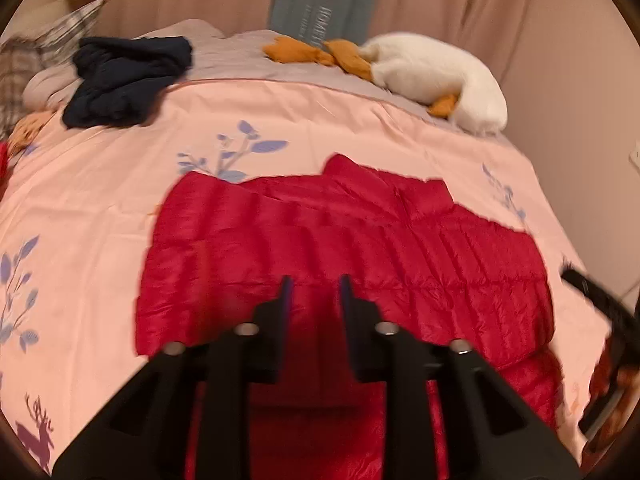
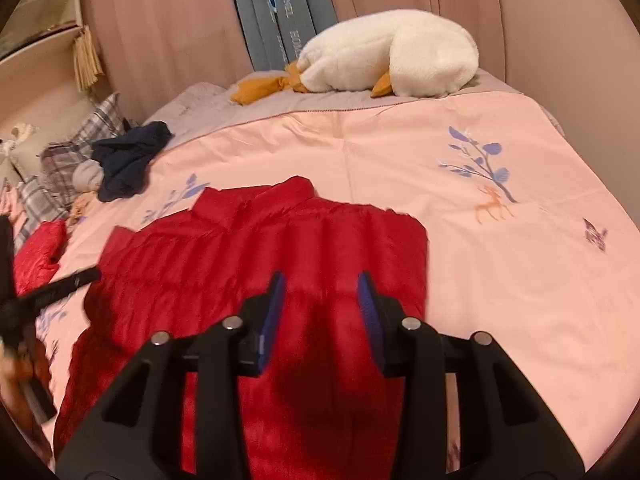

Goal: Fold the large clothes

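Bed surface, pink duvet cover (image 2: 400,160) printed with blue leafy sprigs and small deer: smooth, thin cloth with faint creases.

Item one: red quilted down jacket (image 2: 280,280), laid flat across the middle of the cover, collar toward the far side, stitched in puffy horizontal channels with a slight sheen. It lies directly under both of my grippers.

Item two: my left gripper (image 1: 314,292), black arms, fingers parted with a plain gap, holding nothing, poised above the jacket's near half.

Item three: my right gripper (image 2: 322,300), black arms with ribbed blue pads (image 2: 370,312), fingers likewise spread and empty, above the jacket's right portion. Each gripper shows as a blurred black shape at the edge of the other's view.

Surroundings, far side: white plush goose (image 2: 392,56) with orange beak and feet, soft pile, lying on a grey sheet (image 2: 260,108) against rose curtains (image 2: 160,32).

Left side: crumpled navy garment (image 2: 128,160), plaid pillows (image 2: 80,148) beside it, and a second red quilted piece (image 2: 38,252) at the bed's edge.

Nothing lies on top of the jacket.
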`<state>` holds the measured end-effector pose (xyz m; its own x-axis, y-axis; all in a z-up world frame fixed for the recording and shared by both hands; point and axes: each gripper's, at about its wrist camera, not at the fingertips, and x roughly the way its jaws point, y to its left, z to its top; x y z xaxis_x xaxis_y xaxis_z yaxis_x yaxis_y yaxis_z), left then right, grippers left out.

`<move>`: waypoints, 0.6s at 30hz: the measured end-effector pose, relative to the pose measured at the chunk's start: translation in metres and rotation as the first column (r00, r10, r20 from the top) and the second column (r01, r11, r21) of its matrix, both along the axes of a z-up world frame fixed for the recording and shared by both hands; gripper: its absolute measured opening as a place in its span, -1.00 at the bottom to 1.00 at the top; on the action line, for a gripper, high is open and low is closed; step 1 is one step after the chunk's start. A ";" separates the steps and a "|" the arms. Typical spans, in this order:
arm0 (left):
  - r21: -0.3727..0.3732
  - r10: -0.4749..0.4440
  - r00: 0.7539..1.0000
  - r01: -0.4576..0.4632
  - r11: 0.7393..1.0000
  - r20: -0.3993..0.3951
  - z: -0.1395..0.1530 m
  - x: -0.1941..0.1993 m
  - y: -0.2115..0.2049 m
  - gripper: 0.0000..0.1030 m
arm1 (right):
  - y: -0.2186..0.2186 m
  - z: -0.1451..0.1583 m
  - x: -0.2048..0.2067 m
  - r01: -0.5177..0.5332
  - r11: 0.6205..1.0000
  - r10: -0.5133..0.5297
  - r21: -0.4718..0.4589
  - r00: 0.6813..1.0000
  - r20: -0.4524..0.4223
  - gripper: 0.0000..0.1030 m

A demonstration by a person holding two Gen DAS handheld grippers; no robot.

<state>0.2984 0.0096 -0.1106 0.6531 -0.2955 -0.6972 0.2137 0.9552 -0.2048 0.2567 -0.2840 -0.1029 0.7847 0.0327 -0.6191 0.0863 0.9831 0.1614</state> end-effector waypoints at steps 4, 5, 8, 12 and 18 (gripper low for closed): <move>0.042 -0.010 0.999 0.012 0.999 -0.043 -0.020 0.011 -0.008 -0.62 | -0.004 -0.020 0.042 0.041 0.999 -0.042 -0.026 0.997 -0.059 -0.26; 0.054 -0.011 0.998 0.014 0.998 -0.059 -0.027 0.014 -0.008 -0.62 | -0.006 -0.026 0.048 0.055 0.998 -0.057 -0.031 0.995 -0.077 -0.26; 0.064 -0.016 0.996 0.022 0.998 -0.092 -0.042 0.018 -0.006 -0.62 | -0.013 -0.052 0.064 0.065 0.997 -0.072 -0.050 0.984 -0.163 -0.32; 0.044 -0.029 0.993 0.034 0.998 -0.112 -0.054 0.022 -0.005 -0.63 | -0.017 -0.076 0.071 0.052 0.998 -0.058 -0.034 0.977 -0.207 -0.33; 0.061 -0.015 0.991 0.023 0.998 -0.135 -0.050 0.025 -0.008 -0.63 | -0.014 -0.056 0.062 0.068 0.997 -0.074 -0.036 0.980 -0.186 -0.19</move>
<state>0.3237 0.0017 -0.1607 0.5465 -0.2604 -0.7959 0.2064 0.9630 -0.1733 0.3185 -0.2980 -0.1593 0.6545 -0.0392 -0.7551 0.1820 0.9774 0.1071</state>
